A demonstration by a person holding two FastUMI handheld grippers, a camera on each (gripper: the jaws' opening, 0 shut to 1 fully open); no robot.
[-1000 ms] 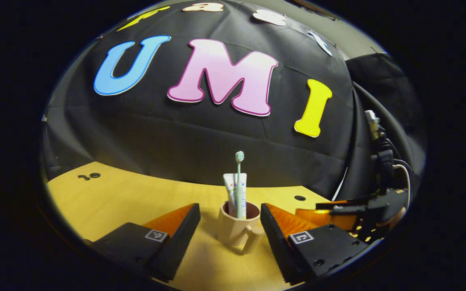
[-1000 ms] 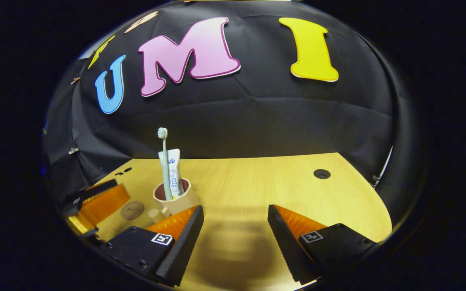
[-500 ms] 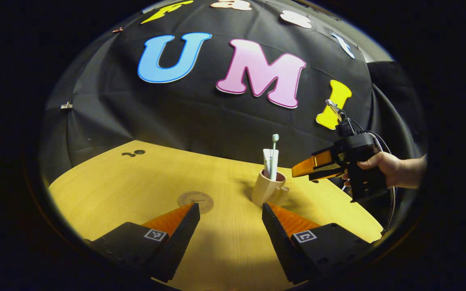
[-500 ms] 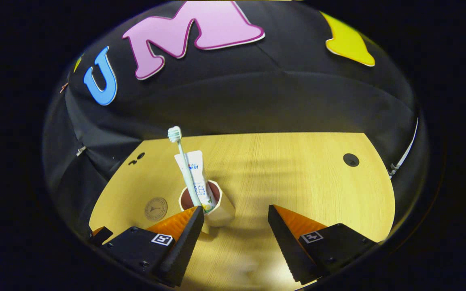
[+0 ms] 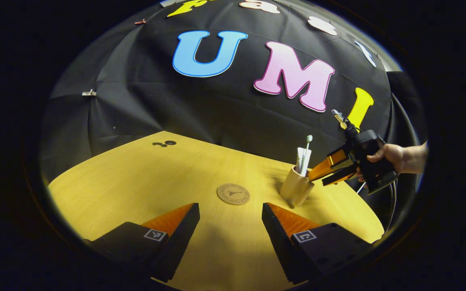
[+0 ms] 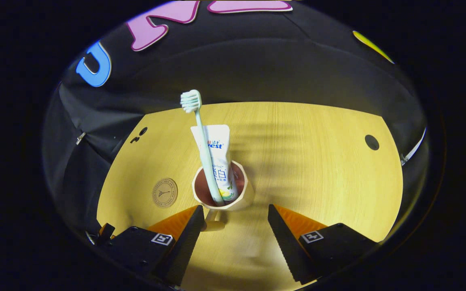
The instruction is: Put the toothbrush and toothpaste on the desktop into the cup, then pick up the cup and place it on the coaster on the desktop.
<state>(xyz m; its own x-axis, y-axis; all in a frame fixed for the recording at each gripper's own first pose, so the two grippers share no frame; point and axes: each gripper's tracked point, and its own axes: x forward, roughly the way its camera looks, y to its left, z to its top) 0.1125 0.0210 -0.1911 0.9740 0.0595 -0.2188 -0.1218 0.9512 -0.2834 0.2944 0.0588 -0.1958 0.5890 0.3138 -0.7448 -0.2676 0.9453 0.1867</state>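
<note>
A beige cup stands upright on the wooden desktop, holding a pale green toothbrush and a white toothpaste tube. Left of the cup lies a round brown coaster, a short gap away. In the right gripper view, my right gripper is open just above and behind the cup, whose handle points toward its left finger. In the left gripper view, that same right gripper reaches in beside the cup's rim. My left gripper is open, set back from the coaster, with nothing between its fingers.
A hand holds the right gripper at the desktop's right edge, with cables behind it. A round hole marks the desktop's far right corner and small dark holes its far left. The black cloth wall closes the back.
My left gripper has drawn back and swung left, away from the cup. My right gripper has moved in over the cup, tilting down; the cup has not moved.
</note>
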